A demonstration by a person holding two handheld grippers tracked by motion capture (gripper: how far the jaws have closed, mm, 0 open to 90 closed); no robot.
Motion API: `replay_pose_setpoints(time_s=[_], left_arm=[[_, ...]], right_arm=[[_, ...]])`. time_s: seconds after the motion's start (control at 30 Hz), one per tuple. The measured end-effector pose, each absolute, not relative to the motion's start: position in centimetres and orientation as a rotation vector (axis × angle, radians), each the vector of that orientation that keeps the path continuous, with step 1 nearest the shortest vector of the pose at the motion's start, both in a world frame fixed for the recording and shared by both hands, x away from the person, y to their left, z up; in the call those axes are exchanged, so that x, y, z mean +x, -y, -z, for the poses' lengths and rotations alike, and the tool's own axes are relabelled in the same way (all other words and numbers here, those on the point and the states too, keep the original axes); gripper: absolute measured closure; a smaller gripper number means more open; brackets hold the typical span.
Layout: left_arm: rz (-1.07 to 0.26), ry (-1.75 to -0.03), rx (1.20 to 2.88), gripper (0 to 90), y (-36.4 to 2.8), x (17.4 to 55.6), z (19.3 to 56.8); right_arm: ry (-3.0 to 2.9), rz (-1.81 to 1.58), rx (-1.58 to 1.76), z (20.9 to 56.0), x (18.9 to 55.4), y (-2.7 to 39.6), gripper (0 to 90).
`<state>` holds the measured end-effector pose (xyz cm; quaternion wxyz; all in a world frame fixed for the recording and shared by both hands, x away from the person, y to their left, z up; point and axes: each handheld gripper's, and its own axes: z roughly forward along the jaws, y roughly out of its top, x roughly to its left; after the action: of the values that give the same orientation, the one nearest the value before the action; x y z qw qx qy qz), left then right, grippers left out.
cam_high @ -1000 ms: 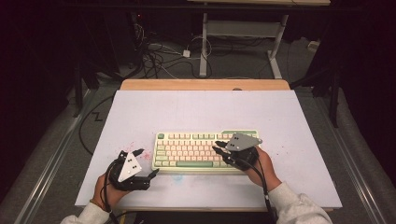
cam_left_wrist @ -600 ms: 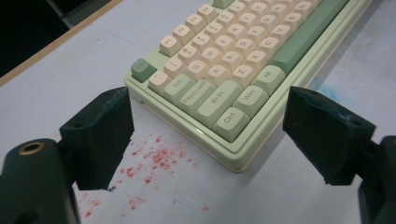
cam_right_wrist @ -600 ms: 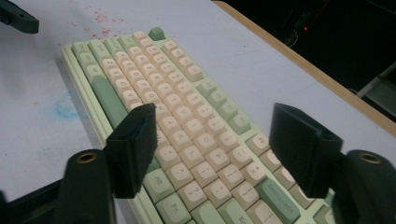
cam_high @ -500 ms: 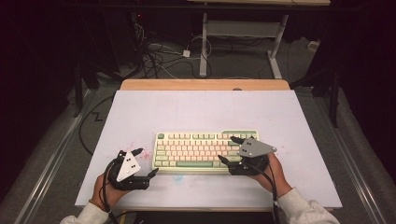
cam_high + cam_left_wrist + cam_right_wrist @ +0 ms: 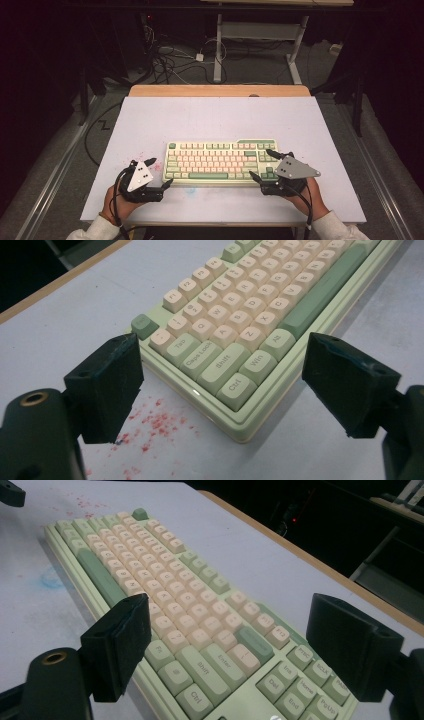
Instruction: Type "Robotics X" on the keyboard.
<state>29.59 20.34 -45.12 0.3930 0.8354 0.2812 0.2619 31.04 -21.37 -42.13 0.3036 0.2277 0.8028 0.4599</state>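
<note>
A pale green keyboard [image 5: 215,162] with cream and green keys lies flat on the white table top [image 5: 220,120], near its front. My left gripper [image 5: 161,172] rests on the table at the keyboard's front left corner [image 5: 235,395], open, with that corner in front of its wide jaws [image 5: 222,365]. My right gripper [image 5: 260,163] sits at the keyboard's right end. Its jaws have just been opening and now stand wide, open [image 5: 230,610]. The Enter and Shift keys [image 5: 210,662] lie between them, and the pads [image 5: 122,630] do not press on anything.
Red specks [image 5: 155,425] stain the table by the keyboard's left corner, and a blue smudge [image 5: 50,577] lies in front of it. A wooden strip [image 5: 220,91] edges the table's far side. Cables [image 5: 170,60] and a white desk frame [image 5: 260,35] occupy the floor beyond.
My right gripper has slid to the right, from over the keyboard's right part to its right end, and its jaws have spread apart. The left gripper has stayed where it was.
</note>
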Motion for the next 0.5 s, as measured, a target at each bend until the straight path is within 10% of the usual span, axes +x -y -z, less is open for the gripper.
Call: replay_pose_setpoints(time_s=[0.5], left_arm=[[-0.518, -0.676, 2.213, 83.5, -16.5, 32.7, 43.7]], right_arm=[[-2.173, -1.172, 0.601, 43.4, 29.6, 22.4, 19.8]])
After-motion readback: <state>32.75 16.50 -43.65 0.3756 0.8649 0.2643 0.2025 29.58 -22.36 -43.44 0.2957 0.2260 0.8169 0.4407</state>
